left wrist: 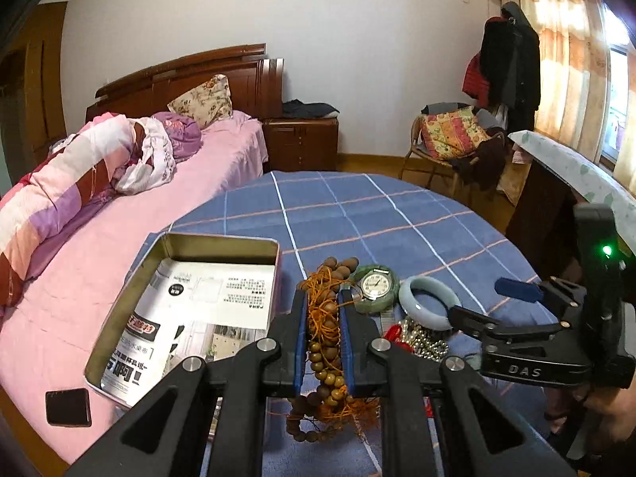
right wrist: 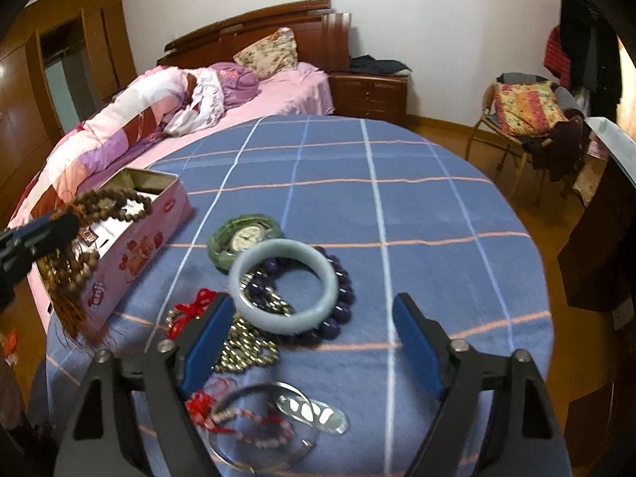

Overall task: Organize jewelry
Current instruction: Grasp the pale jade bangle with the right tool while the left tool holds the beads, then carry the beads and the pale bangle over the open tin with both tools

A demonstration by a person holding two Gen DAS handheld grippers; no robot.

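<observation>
Wooden beads (left wrist: 324, 342) on orange string sit bunched between the two blue pads of the left gripper (left wrist: 322, 302), which is squeezed almost shut on them. Some loops stick out past the tips and a bushy tassel hangs down below the jaws. I think this string is light and floppy, so it will swing and could slip if it is pinched only by a loose loop; the thick middle of the bunch is the best place to hold it. Just to the left of this gripper, a little ahead, is the open tin box (left wrist: 222, 243). Inside it I see only a printed paper sheet (left wrist: 206, 302), no jewelry yet. The right gripper (right wrist: 314, 320) has its jaws spread wide with nothing pressed between them. It hangs over the jewelry pile on the blue checked cloth (right wrist: 437, 206). Right past its tips lies a pale green bangle (right wrist: 258, 316), which looks hard, smooth and easy to break, so take it across the rim. Purple beads (right wrist: 345, 298) lie under the bangle, and a green round clock (right wrist: 222, 244) is just beyond.
</observation>
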